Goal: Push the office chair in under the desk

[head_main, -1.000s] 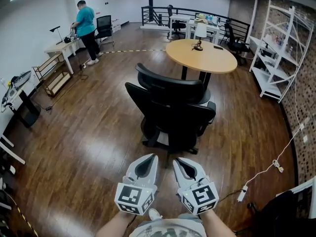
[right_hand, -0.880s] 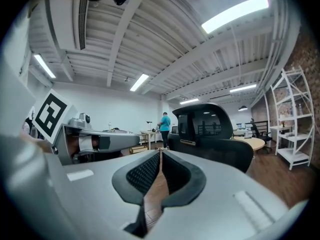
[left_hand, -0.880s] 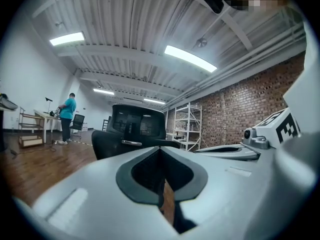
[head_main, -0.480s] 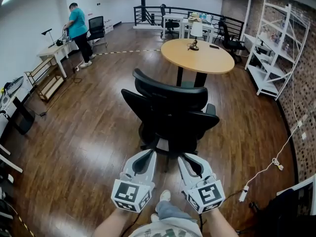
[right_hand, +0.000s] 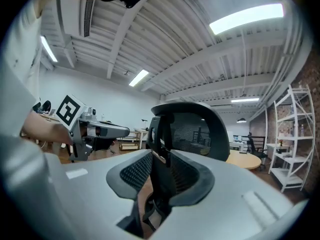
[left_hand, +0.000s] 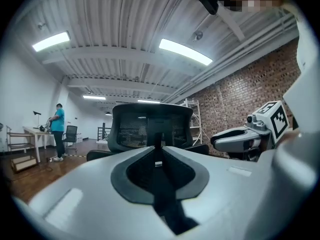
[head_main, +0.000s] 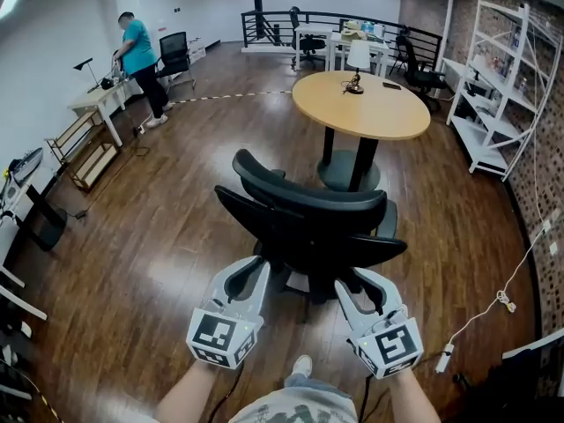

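A black office chair stands on the wood floor with its backrest toward me. Beyond it is a round wooden table on a black pedestal. My left gripper sits just behind the left side of the backrest. Its jaws are only starting to open, with the tips still almost together and nothing between them. My right gripper is behind the right side, and its jaws are opening with a clear gap that holds nothing. The left gripper view shows the left gripper aimed at the mesh backrest. The right gripper faces the backrest's edge.
A person in a teal shirt stands at a desk far left. White shelving lines the brick wall on the right. A cable with a plug block lies on the floor at the right. A lamp stands on the round table.
The chair and table have come closer in the head view. Both grippers have spread apart and reached up to the backrest. The right gripper's jaws have parted.
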A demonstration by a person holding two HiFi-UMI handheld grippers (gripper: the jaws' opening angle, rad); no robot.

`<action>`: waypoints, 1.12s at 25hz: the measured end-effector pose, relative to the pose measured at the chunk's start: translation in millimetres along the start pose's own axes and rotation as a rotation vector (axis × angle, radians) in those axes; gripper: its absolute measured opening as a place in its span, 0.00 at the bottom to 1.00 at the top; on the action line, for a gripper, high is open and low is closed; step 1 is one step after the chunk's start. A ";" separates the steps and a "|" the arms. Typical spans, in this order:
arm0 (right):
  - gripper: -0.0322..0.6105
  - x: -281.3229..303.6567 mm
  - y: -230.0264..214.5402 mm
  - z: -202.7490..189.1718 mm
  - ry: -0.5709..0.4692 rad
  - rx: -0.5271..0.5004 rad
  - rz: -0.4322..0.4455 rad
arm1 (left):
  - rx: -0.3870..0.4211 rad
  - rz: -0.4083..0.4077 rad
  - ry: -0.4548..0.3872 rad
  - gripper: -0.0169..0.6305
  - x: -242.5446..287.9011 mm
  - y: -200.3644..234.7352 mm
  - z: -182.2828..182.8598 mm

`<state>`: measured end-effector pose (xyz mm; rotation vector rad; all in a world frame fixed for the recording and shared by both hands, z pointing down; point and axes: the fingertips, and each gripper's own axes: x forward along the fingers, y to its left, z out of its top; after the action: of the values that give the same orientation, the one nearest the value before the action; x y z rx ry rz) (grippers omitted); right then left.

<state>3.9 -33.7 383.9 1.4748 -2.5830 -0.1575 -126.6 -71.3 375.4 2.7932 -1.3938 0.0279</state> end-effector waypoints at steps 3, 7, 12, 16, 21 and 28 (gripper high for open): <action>0.25 9.0 -19.7 -4.2 0.026 -0.017 0.004 | 0.048 -0.022 0.016 0.11 15.5 16.8 -1.4; 0.30 18.1 -47.3 -6.5 0.046 -0.055 0.006 | 0.132 -0.042 0.063 0.18 35.5 41.2 -6.5; 0.34 23.8 -75.3 -15.1 0.100 -0.120 0.043 | 0.250 -0.059 0.143 0.25 58.6 68.6 -20.1; 0.41 25.3 -90.9 -29.2 0.184 -0.177 0.070 | 0.381 -0.083 0.229 0.37 71.1 89.2 -31.9; 0.48 28.9 -98.9 -44.1 0.287 -0.244 0.094 | 0.545 -0.103 0.360 0.50 88.0 125.9 -47.8; 0.49 37.5 -106.1 -70.4 0.413 -0.312 0.121 | 0.679 -0.138 0.464 0.52 110.1 158.9 -66.0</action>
<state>88.3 -120.6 438.2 1.1033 -2.1894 -0.2050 -187.9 -253.2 445.6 3.0359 -1.2259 1.2737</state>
